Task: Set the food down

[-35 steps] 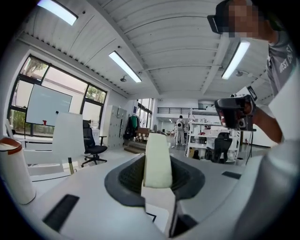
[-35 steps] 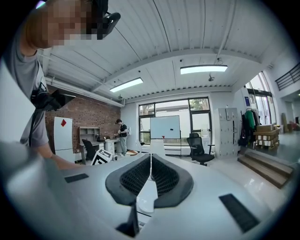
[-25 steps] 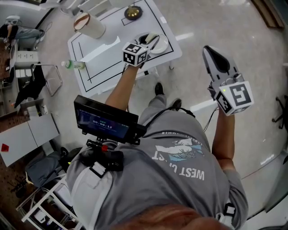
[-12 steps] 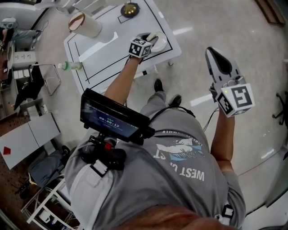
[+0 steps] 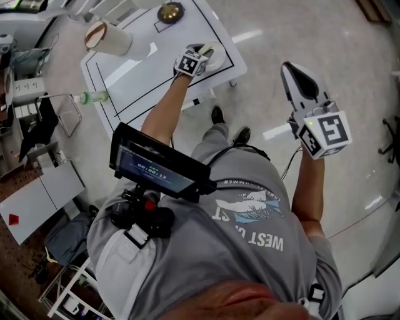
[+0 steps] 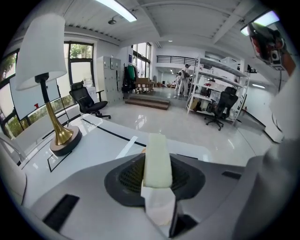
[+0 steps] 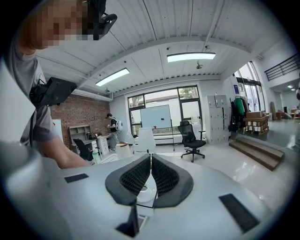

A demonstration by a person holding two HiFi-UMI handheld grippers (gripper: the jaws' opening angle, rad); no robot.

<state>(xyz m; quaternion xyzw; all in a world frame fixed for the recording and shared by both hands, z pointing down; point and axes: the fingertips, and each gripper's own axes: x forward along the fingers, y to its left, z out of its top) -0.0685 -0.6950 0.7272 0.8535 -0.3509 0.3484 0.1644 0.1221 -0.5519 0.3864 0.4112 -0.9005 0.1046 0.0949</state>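
Observation:
A pale, yellowish block of food sticks out forward from between the jaws of my left gripper, which is shut on it. In the head view the left gripper reaches over the near right corner of the white table, just above a white plate. The right gripper is held up over the floor, far right of the table. Its jaws are shut with nothing between them.
On the table stand a lamp with a brass base and a white cylinder-shaped container. Black lines mark out fields on the tabletop. A water bottle lies at the left edge. Shelves and boxes crowd the left side of the floor.
The left arm has stretched farther out, carrying the food from the table's near edge to over the plate. The right gripper has stayed where it was.

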